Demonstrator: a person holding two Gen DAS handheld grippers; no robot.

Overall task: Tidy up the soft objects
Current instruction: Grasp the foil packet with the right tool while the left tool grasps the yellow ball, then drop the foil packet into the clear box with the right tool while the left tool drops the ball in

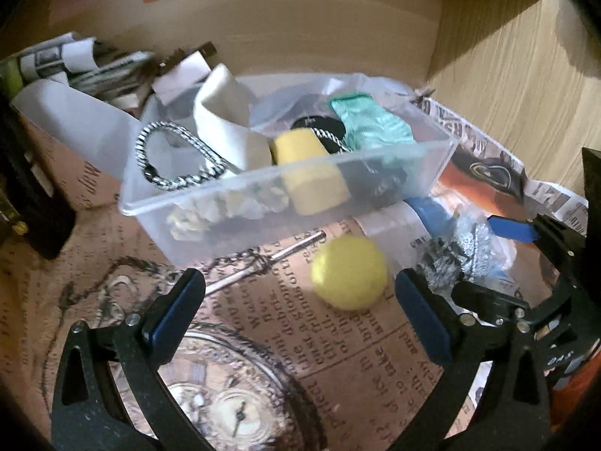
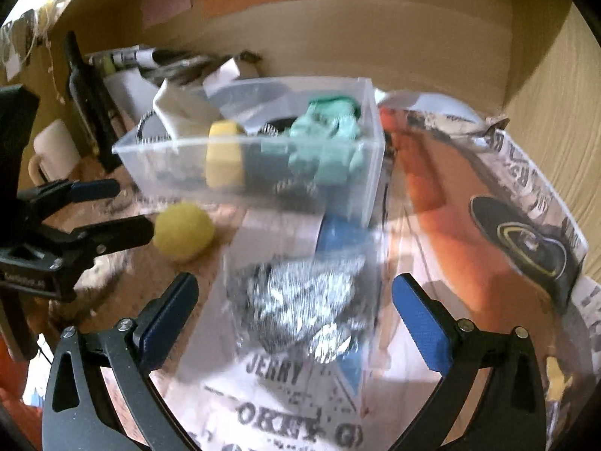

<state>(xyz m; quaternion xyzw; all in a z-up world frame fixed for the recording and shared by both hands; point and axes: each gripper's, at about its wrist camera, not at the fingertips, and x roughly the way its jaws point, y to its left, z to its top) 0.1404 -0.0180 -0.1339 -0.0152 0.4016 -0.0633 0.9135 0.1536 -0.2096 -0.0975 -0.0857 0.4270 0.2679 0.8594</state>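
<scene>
A yellow soft ball (image 1: 348,272) lies on the printed paper in front of a clear plastic bin (image 1: 263,203). My left gripper (image 1: 300,293) is open, its fingers either side of the ball, just short of it. The bin holds a yellow sponge (image 1: 300,154), a green cloth (image 1: 370,124), a white cloth (image 1: 225,120) and a twisted cord (image 1: 169,158). In the right wrist view my right gripper (image 2: 295,300) is open over a silver scourer in a clear bag (image 2: 304,312). The ball (image 2: 184,231), the bin (image 2: 353,184) and the left gripper (image 2: 112,210) show there too.
A blue-capped tube (image 1: 413,218) lies beside the bin. Rolled newspapers (image 1: 75,64) sit at the back left. Cardboard walls (image 1: 338,30) close off the back and right. A metal rod (image 1: 270,259) lies on the paper. A white mug (image 2: 52,150) stands at the left.
</scene>
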